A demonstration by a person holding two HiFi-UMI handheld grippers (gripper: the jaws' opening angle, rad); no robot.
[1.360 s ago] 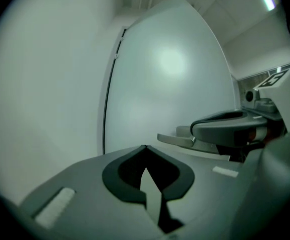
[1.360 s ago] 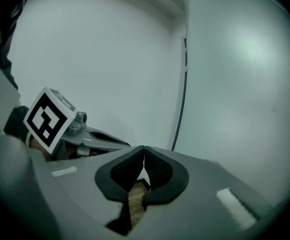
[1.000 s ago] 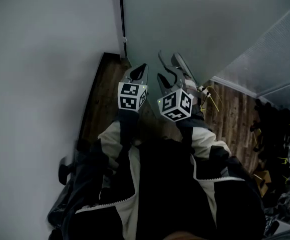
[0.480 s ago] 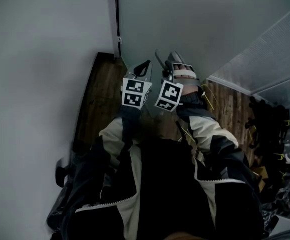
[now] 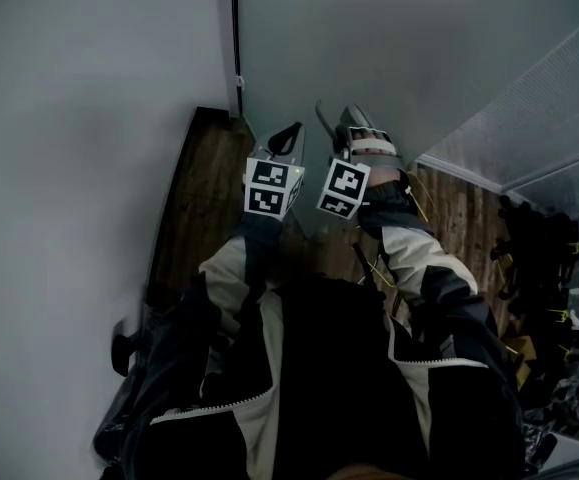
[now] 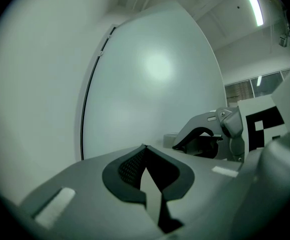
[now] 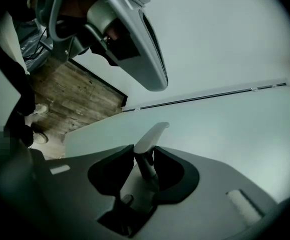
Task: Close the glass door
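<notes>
Both grippers are held just before the glass door (image 5: 399, 48), whose left edge is seen against the wall (image 5: 89, 118) along a dark seam (image 5: 235, 38), so the closing is judged nearly done. The fingers of the left gripper (image 5: 289, 135) are pressed together, empty. Those of the right gripper (image 5: 339, 118) have just been closing yet are seen partly apart around a pale piece (image 7: 152, 136), not clearly gripped. A last flat push may be needed.
</notes>
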